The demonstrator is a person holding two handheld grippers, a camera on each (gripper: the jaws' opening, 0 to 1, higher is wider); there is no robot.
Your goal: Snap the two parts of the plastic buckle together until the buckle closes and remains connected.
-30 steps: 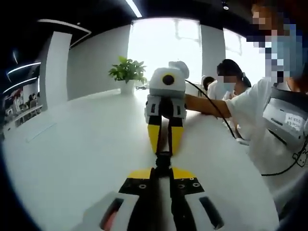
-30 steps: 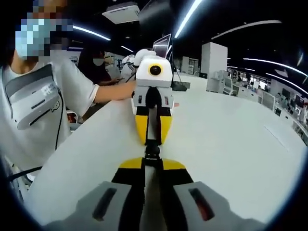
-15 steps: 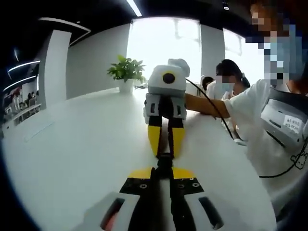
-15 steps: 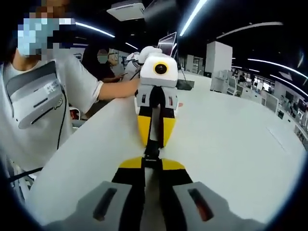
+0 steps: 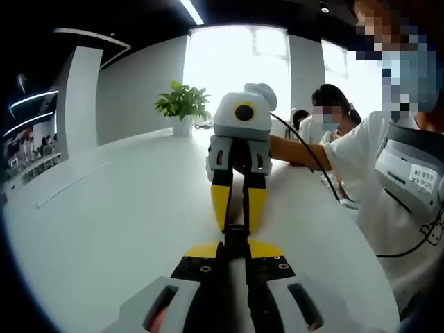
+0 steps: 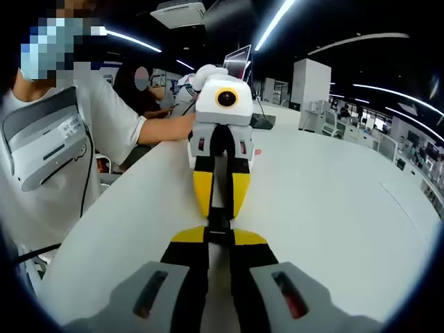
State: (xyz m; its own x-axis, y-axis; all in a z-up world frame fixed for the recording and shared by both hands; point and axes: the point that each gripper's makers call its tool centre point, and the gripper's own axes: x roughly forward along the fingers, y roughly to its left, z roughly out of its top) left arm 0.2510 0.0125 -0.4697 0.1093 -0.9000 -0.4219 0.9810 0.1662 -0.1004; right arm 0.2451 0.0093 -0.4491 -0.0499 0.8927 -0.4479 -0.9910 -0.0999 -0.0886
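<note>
Since a second ago the gap closed: left gripper [image 5: 234, 244] and right gripper [image 6: 219, 233], jaws clenched on the black buckle [image 5: 236, 232] halves above the worktop [image 5: 104, 222], now nearly tip-to-tip, so halves look mated.

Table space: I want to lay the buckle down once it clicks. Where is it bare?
The white table lies bare between the grippers and the potted plant; in the right gripper view its far side is open too. It is crowded where the left gripper and right gripper meet on the buckle, and along the person's arm.
</note>
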